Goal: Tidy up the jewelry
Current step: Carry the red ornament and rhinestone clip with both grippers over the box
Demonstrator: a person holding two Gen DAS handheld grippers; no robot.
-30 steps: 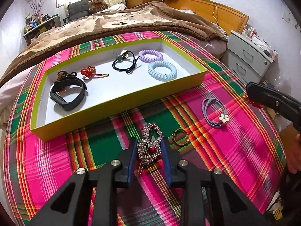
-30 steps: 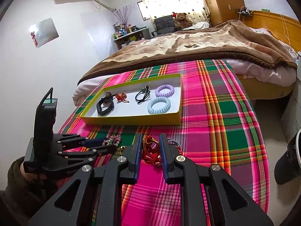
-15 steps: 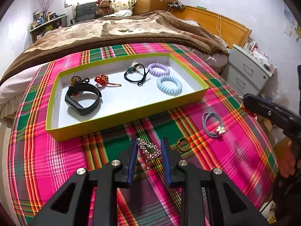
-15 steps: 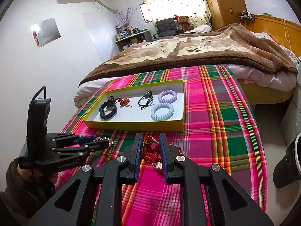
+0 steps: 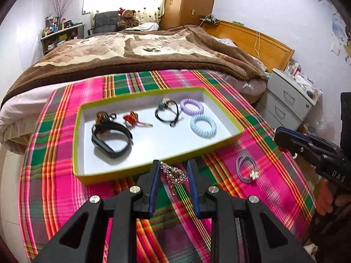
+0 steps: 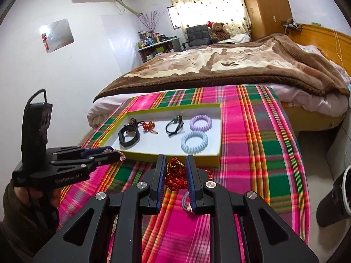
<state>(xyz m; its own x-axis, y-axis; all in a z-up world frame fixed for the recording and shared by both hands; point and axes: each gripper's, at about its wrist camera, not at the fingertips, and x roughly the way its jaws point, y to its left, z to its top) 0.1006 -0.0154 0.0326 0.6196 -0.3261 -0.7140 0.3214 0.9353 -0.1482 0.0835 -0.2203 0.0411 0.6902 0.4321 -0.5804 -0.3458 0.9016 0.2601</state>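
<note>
My left gripper [image 5: 172, 173] is shut on a rhinestone hair clip [image 5: 173, 174] and holds it above the plaid cloth, just before the near wall of the yellow-green tray [image 5: 122, 174]. My right gripper [image 6: 175, 171] is shut on a red and gold cord ornament [image 6: 174, 175], lifted near the tray's front wall [image 6: 171, 156]. The tray holds a black band [image 5: 110, 140], a red knot [image 5: 132, 118], a black hair tie [image 5: 167, 111], a purple coil tie [image 5: 192, 106] and a blue coil tie [image 5: 203, 126]. The left gripper also shows in the right wrist view [image 6: 118, 155].
A grey hair tie with a flower [image 5: 246, 168] lies on the cloth right of the tray. A bed with a brown blanket [image 5: 142, 50] stands behind. A grey drawer unit [image 5: 285, 103] is at the right. The right gripper shows at the right edge [image 5: 279, 137].
My left gripper has lifted the rhinestone clip off the cloth and risen. The gold ring is now out of sight. My right gripper has risen too, still holding the red ornament.
</note>
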